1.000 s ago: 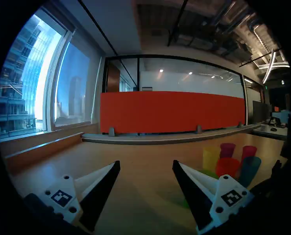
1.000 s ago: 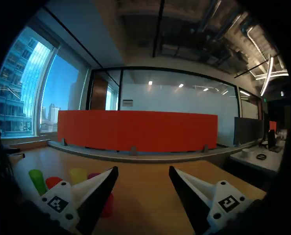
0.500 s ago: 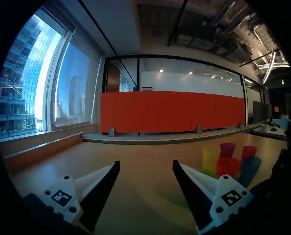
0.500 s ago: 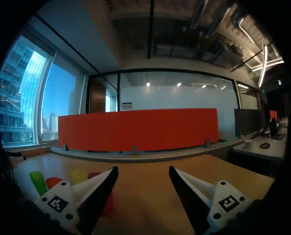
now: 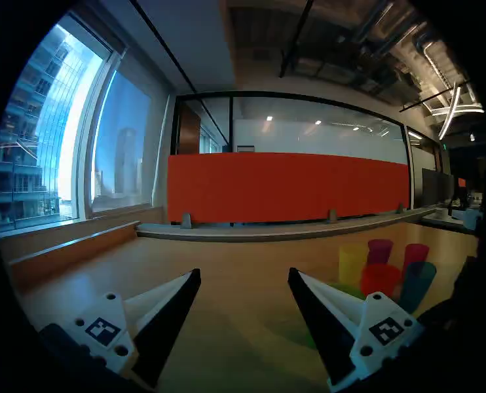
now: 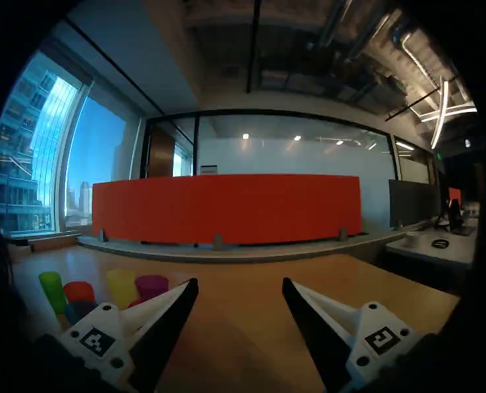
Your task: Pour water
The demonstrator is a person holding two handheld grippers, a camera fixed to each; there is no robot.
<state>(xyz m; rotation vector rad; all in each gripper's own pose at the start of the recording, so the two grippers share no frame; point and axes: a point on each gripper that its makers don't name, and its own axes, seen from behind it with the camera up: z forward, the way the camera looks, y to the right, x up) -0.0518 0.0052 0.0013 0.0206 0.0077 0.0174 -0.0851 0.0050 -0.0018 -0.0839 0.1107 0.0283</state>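
A tall window [image 5: 53, 157] and a long orange partition [image 5: 285, 187] stand behind the wooden counter [image 5: 177, 255]. Low in the left gripper view, the left tongs [image 5: 243, 272] are spread wide over bare counter, holding and touching nothing. In the right gripper view the right tongs [image 6: 240, 281] are spread just as wide, also with nothing between them. The coloured cups [image 5: 380, 268] stand in a tight cluster on the counter, off to the right of the left tongs. In the right gripper view they stand at the left, partly behind one finger. Each finger carries a black-and-white square marker [image 5: 103, 331]; no writing is legible.
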